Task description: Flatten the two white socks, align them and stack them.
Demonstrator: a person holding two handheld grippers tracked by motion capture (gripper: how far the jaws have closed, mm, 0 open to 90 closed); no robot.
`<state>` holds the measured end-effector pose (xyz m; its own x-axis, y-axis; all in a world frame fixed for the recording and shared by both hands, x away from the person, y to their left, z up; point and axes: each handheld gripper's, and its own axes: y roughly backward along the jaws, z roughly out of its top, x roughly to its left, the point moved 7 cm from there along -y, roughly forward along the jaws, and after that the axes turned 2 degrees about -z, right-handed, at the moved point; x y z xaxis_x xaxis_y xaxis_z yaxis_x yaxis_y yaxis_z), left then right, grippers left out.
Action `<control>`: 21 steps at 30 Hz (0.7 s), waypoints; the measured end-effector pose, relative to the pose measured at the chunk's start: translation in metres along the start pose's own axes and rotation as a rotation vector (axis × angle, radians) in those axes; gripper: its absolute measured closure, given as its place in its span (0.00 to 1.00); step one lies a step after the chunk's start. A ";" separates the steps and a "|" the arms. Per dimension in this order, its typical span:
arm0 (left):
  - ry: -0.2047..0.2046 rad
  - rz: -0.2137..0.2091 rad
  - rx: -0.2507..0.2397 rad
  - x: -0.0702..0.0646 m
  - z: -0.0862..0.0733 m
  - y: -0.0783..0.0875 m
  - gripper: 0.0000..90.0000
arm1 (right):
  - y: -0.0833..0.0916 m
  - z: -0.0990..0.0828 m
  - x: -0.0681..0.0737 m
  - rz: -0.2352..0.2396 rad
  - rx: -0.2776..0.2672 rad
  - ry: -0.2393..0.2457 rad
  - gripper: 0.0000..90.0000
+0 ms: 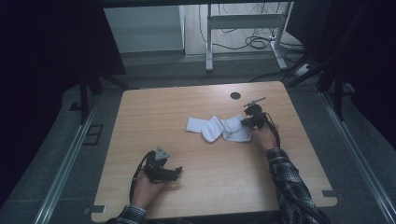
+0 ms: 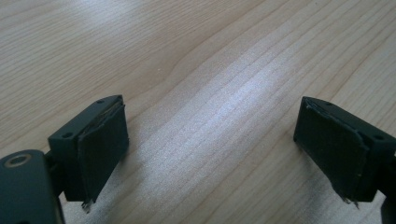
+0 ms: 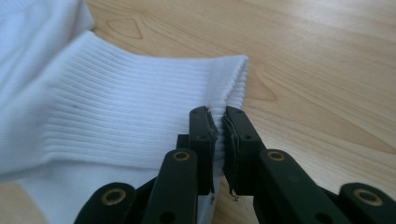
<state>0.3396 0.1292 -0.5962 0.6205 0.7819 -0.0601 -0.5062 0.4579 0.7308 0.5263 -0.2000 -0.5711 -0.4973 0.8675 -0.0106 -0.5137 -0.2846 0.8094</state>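
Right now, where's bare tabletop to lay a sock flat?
Widest free patch: the table's left half, between the socks and the left edge, above the left gripper. Also free: the near-centre strip between the left gripper and the person's right forearm. Crowded: right of centre, where the right gripper pinches a sock cuff, near the cable hole.

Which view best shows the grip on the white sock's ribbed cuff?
The right gripper view: the right tool has its jaws pinched on the ribbed cuff edge of the white sock, close up. The high view shows the sock small on the table, with the tool at its right end. The left gripper view faces bare wood.
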 end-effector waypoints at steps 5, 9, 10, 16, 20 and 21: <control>0.000 0.000 0.000 0.000 0.000 0.000 0.11 | 0.024 0.004 -0.002 0.019 -0.036 -0.009 0.91; 0.002 0.005 0.000 0.000 0.000 0.000 0.11 | 0.057 0.010 0.000 0.037 -0.081 0.007 0.90; 0.001 0.005 0.001 0.000 0.000 0.000 0.11 | 0.063 0.011 0.001 0.038 -0.086 0.018 0.90; -0.006 0.006 0.005 0.000 0.000 0.000 0.11 | 0.089 0.021 0.016 0.061 -0.119 0.057 0.90; -0.006 0.006 0.005 0.000 0.000 0.000 0.11 | 0.103 0.032 0.030 0.085 -0.145 0.075 0.90; -0.006 0.006 0.005 0.000 0.000 0.000 0.11 | 0.107 0.035 0.033 0.093 -0.155 0.080 0.90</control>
<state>0.3402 0.1292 -0.5961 0.6212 0.7820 -0.0516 -0.5070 0.4512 0.7344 0.4795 -0.1871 -0.4643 -0.5982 0.8013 0.0082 -0.5614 -0.4263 0.7093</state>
